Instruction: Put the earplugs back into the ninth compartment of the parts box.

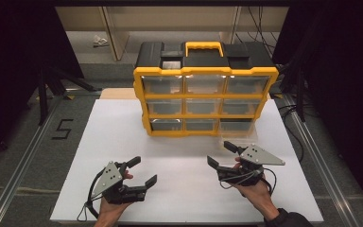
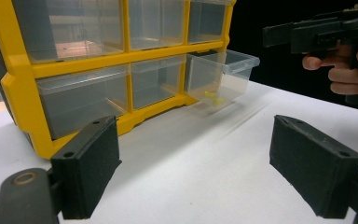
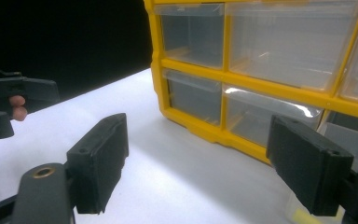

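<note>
Now the bottom right drawer (image 2: pixel 221 74) of the cabinet (image 1: pixel 205 101) stands pulled out, so the small yellow piece (image 2: pixel 214 98) inside is reachable. Just before it, the right gripper (image 1: pixel 222 153) has its jaws wide apart, empty. Meanwhile the left gripper (image 1: pixel 142 170) rests further back on the table (image 1: pixel 179 189), also open.

Yellow-framed drawer organiser (image 1: pixel 205 100) with black top and yellow carry handle, standing upright at the far middle of the white counter (image 1: pixel 123 156); three rows of three clear plastic drawers. Bottom-right drawer (image 1: pixel 237 126) pulled partly out of the frame, the other drawers pushed in. Small yellow pieces (image 2: pixel 214 98) lie on the open drawer's floor.
</note>
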Demonstrator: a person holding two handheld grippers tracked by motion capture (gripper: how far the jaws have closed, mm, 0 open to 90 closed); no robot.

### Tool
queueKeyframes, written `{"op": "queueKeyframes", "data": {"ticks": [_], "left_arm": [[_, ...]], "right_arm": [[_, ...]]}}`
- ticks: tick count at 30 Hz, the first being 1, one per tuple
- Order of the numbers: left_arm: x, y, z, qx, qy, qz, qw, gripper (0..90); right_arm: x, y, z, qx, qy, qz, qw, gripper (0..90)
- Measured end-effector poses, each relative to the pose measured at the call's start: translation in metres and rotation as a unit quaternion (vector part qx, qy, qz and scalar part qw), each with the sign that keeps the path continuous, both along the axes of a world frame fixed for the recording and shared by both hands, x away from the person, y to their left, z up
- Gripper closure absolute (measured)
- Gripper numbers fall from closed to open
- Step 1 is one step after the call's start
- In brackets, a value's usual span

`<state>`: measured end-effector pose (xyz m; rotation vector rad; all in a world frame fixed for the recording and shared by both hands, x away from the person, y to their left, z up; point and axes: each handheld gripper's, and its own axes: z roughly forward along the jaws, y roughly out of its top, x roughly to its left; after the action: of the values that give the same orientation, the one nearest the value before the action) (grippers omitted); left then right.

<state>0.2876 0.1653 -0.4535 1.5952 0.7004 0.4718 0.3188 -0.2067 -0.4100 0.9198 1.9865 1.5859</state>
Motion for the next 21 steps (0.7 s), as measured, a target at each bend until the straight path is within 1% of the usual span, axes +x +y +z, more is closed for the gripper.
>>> {"op": "queueKeyframes", "data": {"ticks": [5, 15, 21], "left_arm": [[-0.001, 0.0, 0.0, 0.001, 0.0, 0.0, 1.0, 15.6], [-0.001, 0.0, 0.0, 0.0, 0.001, 0.0, 1.0, 15.6], [-0.001, 0.001, 0.0, 0.001, -0.001, 0.0, 1.0, 15.6]], "right_arm": [[-0.005, -0.001, -0.005, 0.0, -0.002, -0.003, 1.0, 20.9], [-0.013, -0.004, -0.01, -0.001, 0.0, 0.0, 1.0, 20.1], [-0.02, -0.006, -0.018, 0.001, 0.0, -0.003, 1.0, 20.0]]}}
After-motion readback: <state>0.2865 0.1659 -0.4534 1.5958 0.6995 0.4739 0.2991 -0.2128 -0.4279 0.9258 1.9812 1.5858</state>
